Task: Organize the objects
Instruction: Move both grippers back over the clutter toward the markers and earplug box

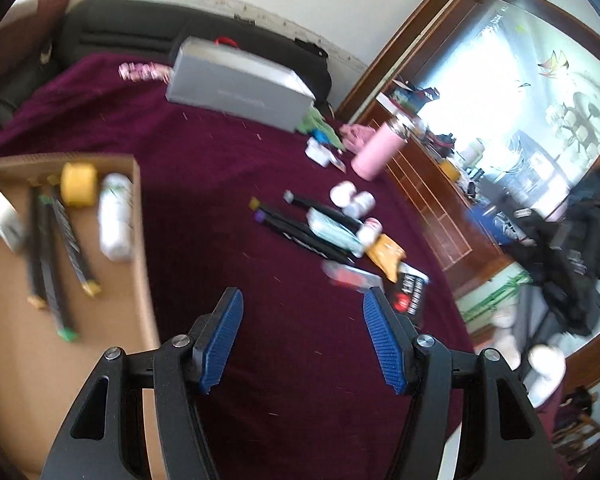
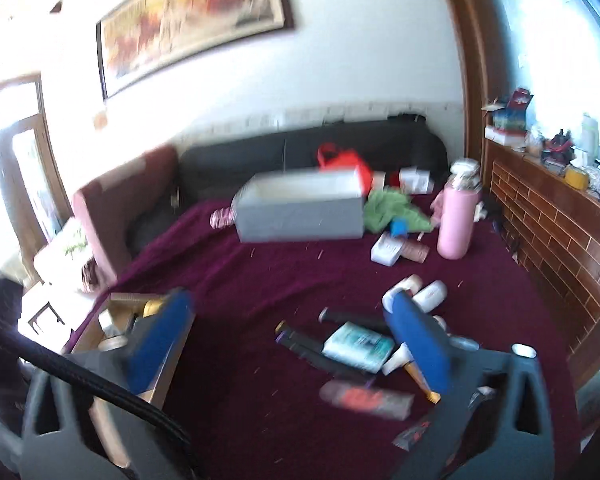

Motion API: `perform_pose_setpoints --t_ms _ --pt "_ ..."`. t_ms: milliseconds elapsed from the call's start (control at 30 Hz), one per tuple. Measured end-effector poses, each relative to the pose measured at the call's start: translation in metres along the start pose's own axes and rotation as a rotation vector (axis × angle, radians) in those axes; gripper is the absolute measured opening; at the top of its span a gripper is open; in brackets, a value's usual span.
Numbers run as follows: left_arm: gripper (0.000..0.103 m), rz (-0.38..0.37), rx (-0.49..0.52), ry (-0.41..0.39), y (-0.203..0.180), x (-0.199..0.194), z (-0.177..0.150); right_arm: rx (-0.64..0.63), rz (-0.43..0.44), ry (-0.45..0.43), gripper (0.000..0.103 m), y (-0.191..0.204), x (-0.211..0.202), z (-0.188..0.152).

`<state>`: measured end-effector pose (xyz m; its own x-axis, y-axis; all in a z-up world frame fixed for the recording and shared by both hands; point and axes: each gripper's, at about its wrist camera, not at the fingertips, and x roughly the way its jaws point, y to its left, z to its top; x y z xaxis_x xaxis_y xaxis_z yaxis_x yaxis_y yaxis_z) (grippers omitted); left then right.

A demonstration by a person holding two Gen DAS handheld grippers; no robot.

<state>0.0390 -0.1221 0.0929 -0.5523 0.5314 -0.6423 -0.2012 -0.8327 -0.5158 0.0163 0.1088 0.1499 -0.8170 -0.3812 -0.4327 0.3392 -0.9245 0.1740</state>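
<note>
Left gripper (image 1: 302, 340) spread wide, empty, above cloth (image 1: 220, 160); right gripper (image 2: 292, 344) likewise released. Loose pile (image 1: 340, 236) near cloth's right edge, unsorted. Box (image 1: 4, 320) at left edge takes markers (image 1: 66, 240), likely sorting target. Grey box (image 1: 240, 84) at far edge.

Cloth (image 1: 260, 160), center frame: plum, soft matt nap w/ lint specks. Box (image 1: 4, 320), lower left: plain brown cardboard, matt. Bottle (image 1: 374, 152), upper right: smooth pink body, shiny metal neck. Left gripper (image 1: 302, 340) pads: blue, ribbed texture; arms matt black.
</note>
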Motion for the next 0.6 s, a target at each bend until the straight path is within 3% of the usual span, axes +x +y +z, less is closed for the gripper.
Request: perform_pose_setpoints --t_ms 33,167,333,500,533,600 --pt "0.056 -0.006 -0.008 0.007 -0.003 0.004 -0.004 0.037 0.036 0.025 0.103 -0.015 0.004 -0.001" --pt "0.056 -0.004 -0.029 0.053 -0.008 0.021 -0.024 0.186 0.141 0.352 0.097 -0.067 0.068 -0.029" --pt "0.056 0.017 -0.060 0.104 0.002 0.029 -0.040 0.317 0.181 0.516 0.096 -0.109 0.111 -0.064" --pt "0.056 0.027 -0.090 0.103 0.013 0.028 -0.045 0.327 0.081 0.592 0.096 -0.127 0.132 -0.082" --pt "0.056 0.027 -0.094 0.101 0.014 0.027 -0.045 0.331 0.098 0.609 0.096 -0.127 0.133 -0.086" --pt "0.056 0.029 -0.099 0.093 0.016 0.027 -0.043 0.349 0.230 0.644 0.095 -0.116 0.128 -0.092"
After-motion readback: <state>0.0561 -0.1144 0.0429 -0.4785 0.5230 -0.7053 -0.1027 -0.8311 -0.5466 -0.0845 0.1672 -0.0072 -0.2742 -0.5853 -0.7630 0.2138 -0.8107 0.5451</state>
